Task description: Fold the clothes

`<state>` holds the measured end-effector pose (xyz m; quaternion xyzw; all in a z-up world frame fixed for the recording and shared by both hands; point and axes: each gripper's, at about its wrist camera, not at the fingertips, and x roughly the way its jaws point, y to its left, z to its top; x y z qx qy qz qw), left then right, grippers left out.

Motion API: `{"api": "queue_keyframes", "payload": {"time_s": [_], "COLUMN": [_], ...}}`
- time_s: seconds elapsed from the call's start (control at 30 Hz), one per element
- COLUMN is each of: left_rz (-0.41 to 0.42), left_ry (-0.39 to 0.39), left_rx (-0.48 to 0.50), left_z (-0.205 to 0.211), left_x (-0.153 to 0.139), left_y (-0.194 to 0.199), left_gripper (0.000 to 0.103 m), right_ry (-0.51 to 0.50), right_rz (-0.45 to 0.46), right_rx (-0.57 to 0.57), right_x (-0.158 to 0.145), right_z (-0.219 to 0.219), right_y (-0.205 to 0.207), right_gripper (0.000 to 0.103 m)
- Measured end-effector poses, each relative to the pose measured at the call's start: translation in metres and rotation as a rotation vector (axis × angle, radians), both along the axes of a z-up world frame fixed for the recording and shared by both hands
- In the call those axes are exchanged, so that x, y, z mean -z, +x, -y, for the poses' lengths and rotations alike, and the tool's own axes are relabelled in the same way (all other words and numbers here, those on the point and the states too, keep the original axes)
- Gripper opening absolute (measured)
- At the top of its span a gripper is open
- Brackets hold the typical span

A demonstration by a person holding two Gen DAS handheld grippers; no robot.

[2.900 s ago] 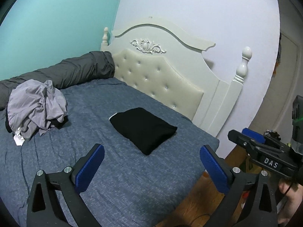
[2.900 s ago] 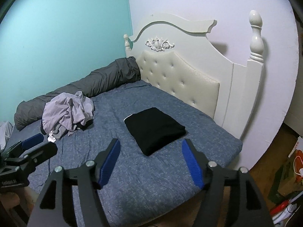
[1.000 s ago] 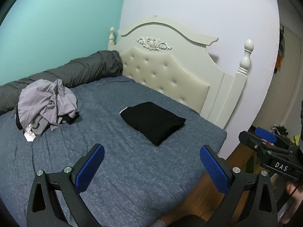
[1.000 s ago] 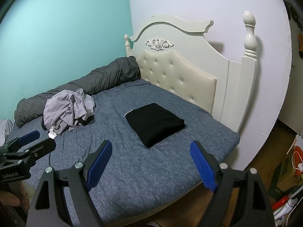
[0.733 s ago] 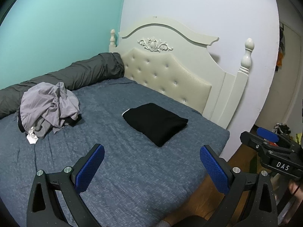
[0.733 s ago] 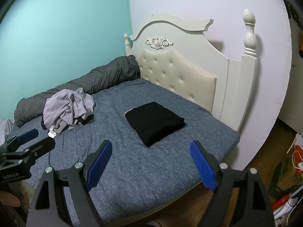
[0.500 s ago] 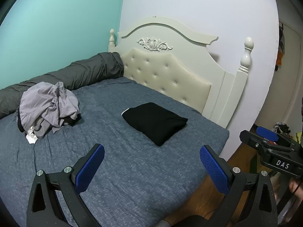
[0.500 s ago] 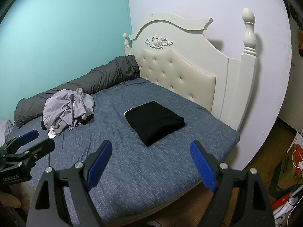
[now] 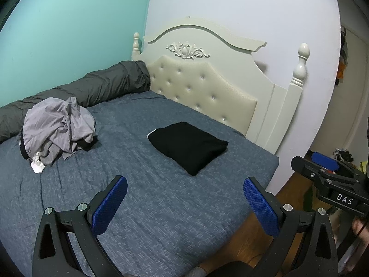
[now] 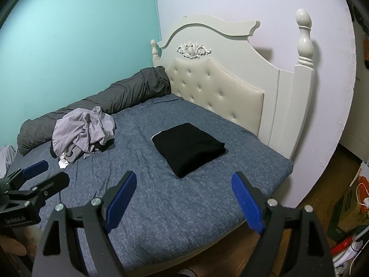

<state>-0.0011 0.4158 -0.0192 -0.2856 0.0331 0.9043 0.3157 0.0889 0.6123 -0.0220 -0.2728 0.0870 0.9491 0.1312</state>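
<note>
Teal wall (image 9: 69,34) on one side and a pale wall (image 9: 242,11) on the other are framing a bed (image 9: 161,207) that's wearing a blue-grey speckled cover, with a cream headboard (image 9: 203,85) standing at the far end, tufted panel and carved flourish and all. Lying flat near the middle of the bed, closer to the headboard corner, is a black garment (image 9: 188,146) that's already folded into a neat rectangle. Well apart from it, over toward the teal wall, a pile of grey clothes (image 9: 57,127) is sitting all crumpled, with a bit of white and black fabric poking out at the bottom. Behind that pile a long dark grey bolster (image 9: 92,90) is running along the wall up to the headboard. Both grippers are hovering off the near edge of the bed and aiming down at it, touching nothing. The left gripper (image 9: 184,198) is holding its blue-padded fingers (image 9: 110,202) spread wide with only bedcover showing between them. The right gripper (image 10: 183,196) is doing the same, fingers (image 10: 246,204) released and gripping nothing, and the black garment is sitting just beyond its tips. Wooden floor (image 10: 322,184) is showing to the right of the bed, with some boxes and clutter (image 10: 352,207) at the edge that I can't really make out.
</note>
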Motion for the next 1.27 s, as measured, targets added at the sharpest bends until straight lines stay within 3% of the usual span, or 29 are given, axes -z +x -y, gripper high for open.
{"api": "queue_keyframes", "payload": {"time_s": [0.47, 0.87, 1.27], "left_rz": [-0.016, 0.036, 0.008], "left_ry": [0.003, 0.02, 0.003], "left_rx": [0.012, 0.017, 0.009], "left_z": [0.0004, -0.0001, -0.0013], "left_x": [0.0009, 0.0068, 0.0056], "left_y": [0.0024, -0.0023, 0.0003], "left_gripper": [0.102, 0.102, 0.102], "right_ry": [-0.004, -0.008, -0.008], "right_rz": [0.007, 0.012, 0.017], "right_rx": [0.001, 0.002, 0.003], "right_x": [0.0021, 0.0048, 0.0063], "right_z": [-0.0007, 0.0001, 0.0002], "right_y": [-0.0027, -0.0031, -0.0031], "right_gripper": [0.085, 0.085, 0.085]}}
